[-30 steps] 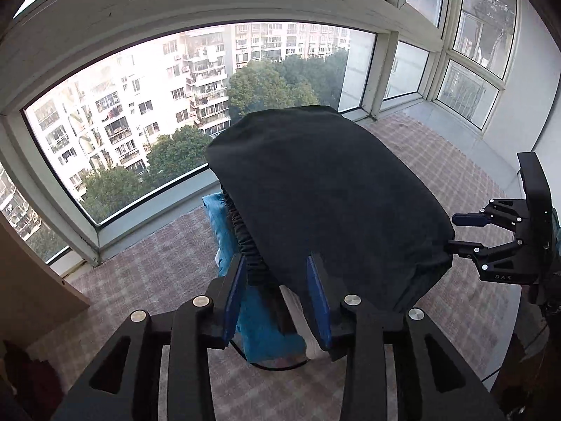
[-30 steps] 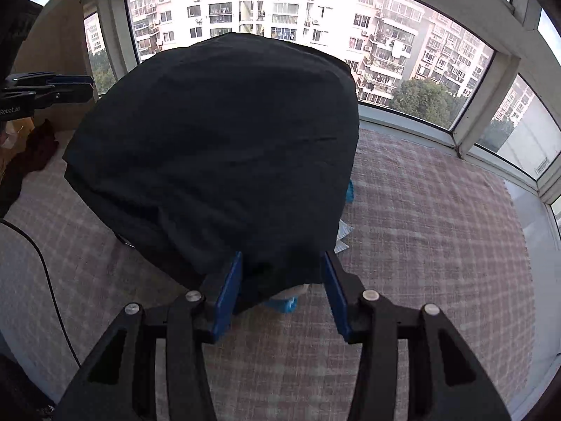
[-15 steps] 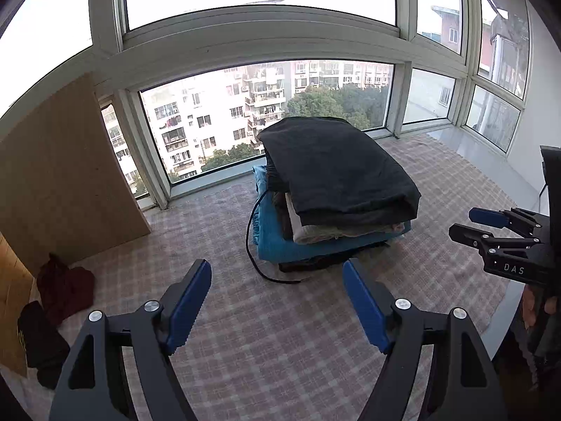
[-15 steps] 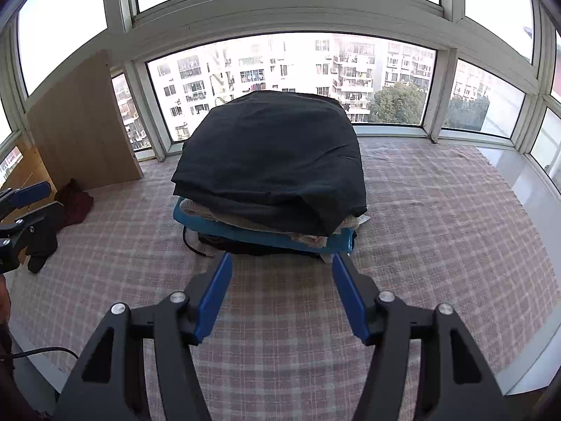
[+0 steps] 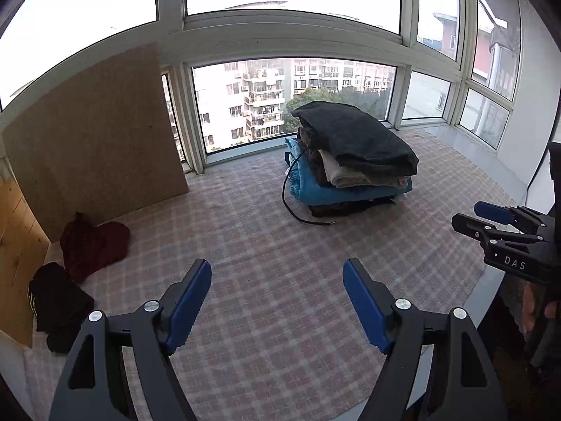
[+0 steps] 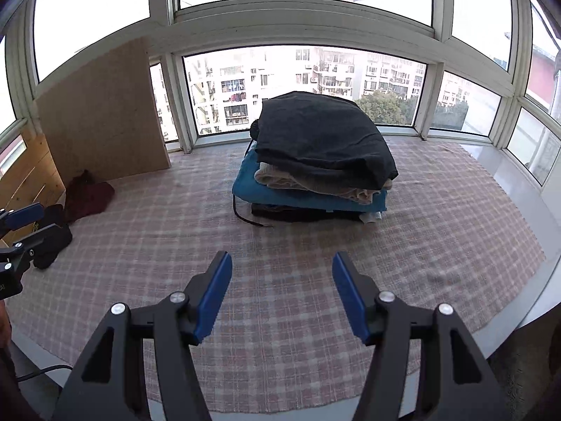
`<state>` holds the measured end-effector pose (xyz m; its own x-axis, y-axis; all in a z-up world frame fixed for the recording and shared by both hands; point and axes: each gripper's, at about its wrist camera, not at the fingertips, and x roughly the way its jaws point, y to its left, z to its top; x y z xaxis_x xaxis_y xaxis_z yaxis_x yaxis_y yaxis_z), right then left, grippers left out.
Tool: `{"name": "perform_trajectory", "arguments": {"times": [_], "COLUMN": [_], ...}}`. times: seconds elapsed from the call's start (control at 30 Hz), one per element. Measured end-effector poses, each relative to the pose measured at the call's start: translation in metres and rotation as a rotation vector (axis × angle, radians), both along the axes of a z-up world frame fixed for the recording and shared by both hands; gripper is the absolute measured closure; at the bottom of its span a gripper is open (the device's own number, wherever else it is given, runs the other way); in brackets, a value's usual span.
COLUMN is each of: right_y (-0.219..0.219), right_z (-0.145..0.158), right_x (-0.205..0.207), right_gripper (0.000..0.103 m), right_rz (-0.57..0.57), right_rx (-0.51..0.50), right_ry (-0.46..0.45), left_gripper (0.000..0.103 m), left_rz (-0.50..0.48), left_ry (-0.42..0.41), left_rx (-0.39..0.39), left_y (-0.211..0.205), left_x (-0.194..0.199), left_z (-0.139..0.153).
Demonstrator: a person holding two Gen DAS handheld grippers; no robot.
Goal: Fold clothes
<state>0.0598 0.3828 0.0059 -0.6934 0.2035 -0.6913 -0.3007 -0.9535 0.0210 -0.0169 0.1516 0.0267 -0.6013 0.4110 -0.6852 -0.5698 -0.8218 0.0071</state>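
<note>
Hovering: left gripper [image 5: 277, 282] wide open, empty
Right gripper [image 6: 282, 273]: wide open, empty
Folded stack [image 6: 315, 161]: frame centre, on checked cloth [image 6: 438, 245]

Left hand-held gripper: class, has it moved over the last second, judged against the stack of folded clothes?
Yes. The left hand-held gripper has backed away from the stack of folded clothes, and its jaws now stand open.

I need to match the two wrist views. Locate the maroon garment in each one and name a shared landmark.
Left wrist: maroon garment lies at the left edge, below the board.
Right wrist: maroon garment lies at the left, at the board's foot.
Shared landmark: the stack by the window.
</note>
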Motion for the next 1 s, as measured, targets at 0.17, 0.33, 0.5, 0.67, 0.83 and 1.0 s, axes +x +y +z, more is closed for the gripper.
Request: {"name": "perform_trajectory", "arguments": {"times": [0.17,0.33,0.5,0.67,0.83,1.0], "right_y": [-0.043,-0.078,-0.095,-0.104,-0.109,-0.111], "right_z": [0.000,0.001,0.007,0.011,0.012,0.011], "right_x": [0.022,0.038,0.044,0.043,0.039,0.036], "right_gripper": [0.044,0.044,0.044,0.044,0.044,0.044], "right_rz": [-0.022,-0.035,-0.044,-0.032,-0.015,-0.009], "right_rx": [0.016,0.048,0.068,0.087,0.109,0.116], "right_ry": [-0.004,-0.018,-0.010,-0.008,-0.017,-0.024], "left_gripper": [0.027,0.027,0.027,0.027,0.027,0.027], "left_rz": [-0.024,-0.031,-0.033,-0.029,-0.024,-0.006], "left_ry": [-0.011,-0.034,-0.014,-0.011,-0.003,0.002], "left_rx": [0.021,0.066,0.074,0.090,0.094,0.103], "left_y": [-0.040,-0.073,-0.089,-0.098,-0.100,-0.101], "left_x": [0.014,0.022,0.027,0.027,0.027,0.024], "left_z": [0.001,0.002,0.007,0.010,0.012,0.013]}}
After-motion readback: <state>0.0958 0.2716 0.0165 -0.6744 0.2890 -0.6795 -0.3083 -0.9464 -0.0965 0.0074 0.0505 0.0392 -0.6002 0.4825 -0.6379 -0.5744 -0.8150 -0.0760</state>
